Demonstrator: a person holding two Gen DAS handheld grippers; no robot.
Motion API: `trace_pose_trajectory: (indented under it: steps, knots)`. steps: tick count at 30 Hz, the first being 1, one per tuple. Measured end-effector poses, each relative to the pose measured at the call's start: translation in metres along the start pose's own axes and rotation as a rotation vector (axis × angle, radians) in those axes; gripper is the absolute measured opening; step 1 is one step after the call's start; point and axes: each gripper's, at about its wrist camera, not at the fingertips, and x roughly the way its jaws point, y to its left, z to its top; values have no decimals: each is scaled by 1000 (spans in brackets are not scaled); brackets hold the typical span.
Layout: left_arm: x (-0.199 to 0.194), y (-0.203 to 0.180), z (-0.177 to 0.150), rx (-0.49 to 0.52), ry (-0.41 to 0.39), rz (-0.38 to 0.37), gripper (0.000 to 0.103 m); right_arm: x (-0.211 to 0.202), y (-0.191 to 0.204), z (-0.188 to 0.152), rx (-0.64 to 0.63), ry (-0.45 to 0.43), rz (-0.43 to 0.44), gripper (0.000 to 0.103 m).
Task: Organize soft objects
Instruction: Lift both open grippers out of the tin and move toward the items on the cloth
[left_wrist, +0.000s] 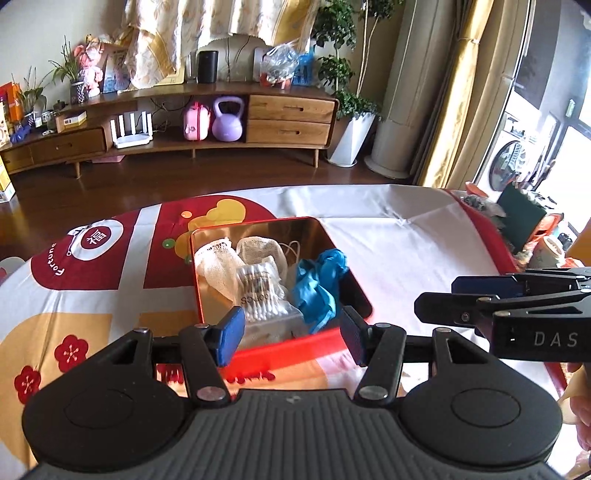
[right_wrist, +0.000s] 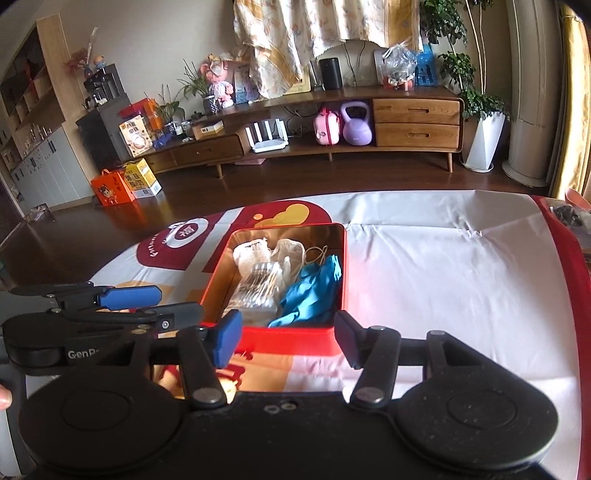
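A red tin box stands on the table just ahead of both grippers. Inside lie white gauze bags, a pack of cotton swabs and a blue glove. My left gripper is open and empty at the box's near wall. My right gripper is open and empty, also at the near wall. Each gripper shows side-on in the other's view, the right one and the left one.
The table wears a red, white and yellow printed cloth. Clutter sits at the table's right edge. Beyond the table are a wooden floor and a low TV cabinet.
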Motion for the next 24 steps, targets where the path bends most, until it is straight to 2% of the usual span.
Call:
trace_pose_trajectory:
  steps: [5,11,14,24]
  knots:
    - [-25,-6,-12,8,-14,-14,56,-24,7,-15,-9,-21,13,63]
    - [-51,-13,-32,20,-35,-37,57,-45,19,-39,-18,-47,22,65]
    - [-61,-17,-42,24,-41,-44,65,-53,26,-49,-32,-54,24,68]
    - [-89,-18,-80,22,-51,-51,67,-74,35,-88,-52,-70,38,80]
